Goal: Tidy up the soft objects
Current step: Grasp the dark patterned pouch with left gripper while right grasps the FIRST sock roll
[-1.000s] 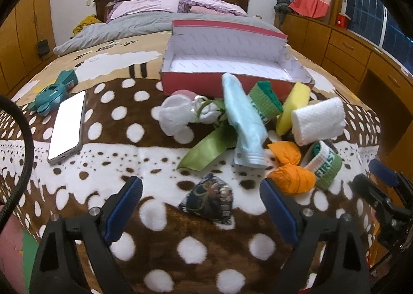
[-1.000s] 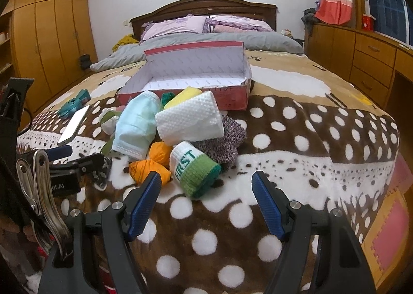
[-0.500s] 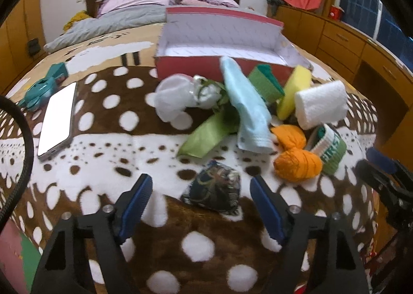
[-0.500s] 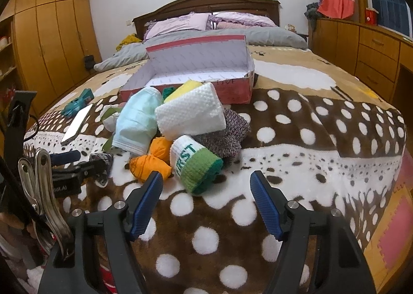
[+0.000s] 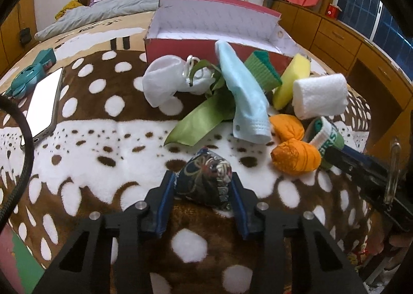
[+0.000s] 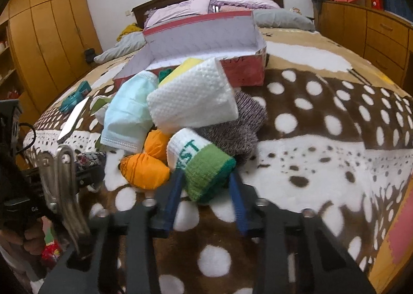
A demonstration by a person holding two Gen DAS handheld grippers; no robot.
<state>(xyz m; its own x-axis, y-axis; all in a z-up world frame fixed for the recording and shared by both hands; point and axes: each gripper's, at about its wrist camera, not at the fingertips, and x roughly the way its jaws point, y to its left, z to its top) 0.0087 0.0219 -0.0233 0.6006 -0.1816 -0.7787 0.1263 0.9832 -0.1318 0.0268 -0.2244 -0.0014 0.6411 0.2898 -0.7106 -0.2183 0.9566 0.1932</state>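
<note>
Both grippers have closed in since a second ago, left gripper (image 5: 204, 185) pinching the dark floral pouch (image 5: 205, 177), right gripper (image 6: 206, 188) squeezing the green-and-white sock roll (image 6: 200, 162) on the blanket (image 6: 322, 144), so shallow tip grips on squishy stuff could slip when lifting toward the red box (image 6: 206, 43).

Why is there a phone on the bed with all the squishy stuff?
The smartphone and the teal gadget beside it are hard things, lying on the spotted blanket apart from the soft pile. They look out of place.
</note>
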